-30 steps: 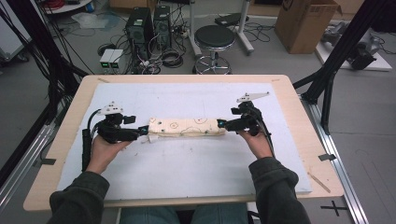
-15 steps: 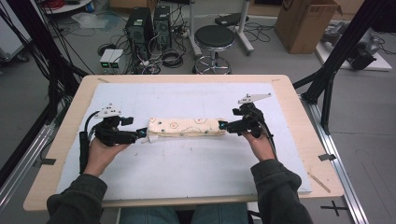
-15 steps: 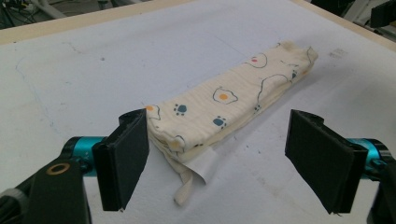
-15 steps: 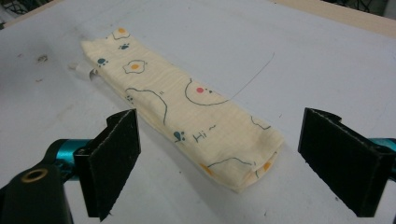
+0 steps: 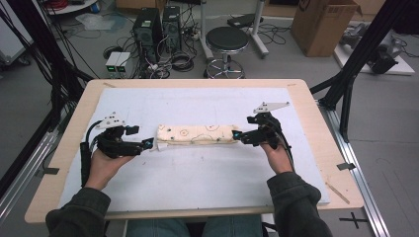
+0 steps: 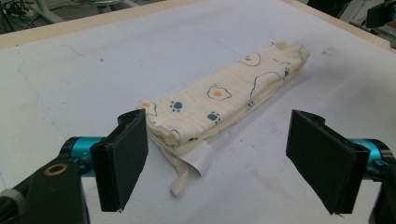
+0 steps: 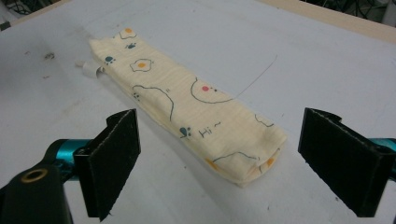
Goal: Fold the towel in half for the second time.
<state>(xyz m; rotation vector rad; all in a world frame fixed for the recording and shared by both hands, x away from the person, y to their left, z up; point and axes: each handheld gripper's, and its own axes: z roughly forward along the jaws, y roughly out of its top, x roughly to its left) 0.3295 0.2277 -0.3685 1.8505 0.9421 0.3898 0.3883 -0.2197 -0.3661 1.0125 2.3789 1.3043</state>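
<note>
A folded cream cloth [image 5: 197, 134] printed with eggs and paw prints lies as a long strip across the middle of the table. My left gripper [image 5: 148, 144] is at its left end, open. In the left gripper view the cloth [image 6: 224, 100] runs away from the jaws, its near end and a white tag [image 6: 198, 158] just between the wide-apart pads [image 6: 123, 156] of my left gripper [image 6: 223, 161]. My right gripper [image 5: 237, 136] is open at the cloth's right end. The right gripper view has the cloth's [image 7: 187, 100] near end lying between the spread pads [image 7: 341, 158] of that gripper [image 7: 228, 161].
A white sheet [image 5: 207, 173] covers most of the wooden table [image 5: 326, 123]. A thin wooden stick [image 5: 337, 192] lies near the right front corner. Behind the table stand a stool [image 5: 226, 42], computer cases [image 5: 155, 24] with cables, and a cardboard box [image 5: 323, 22].
Both hands have shifted slightly toward the table's near side. The cloth has stayed about where it was.
</note>
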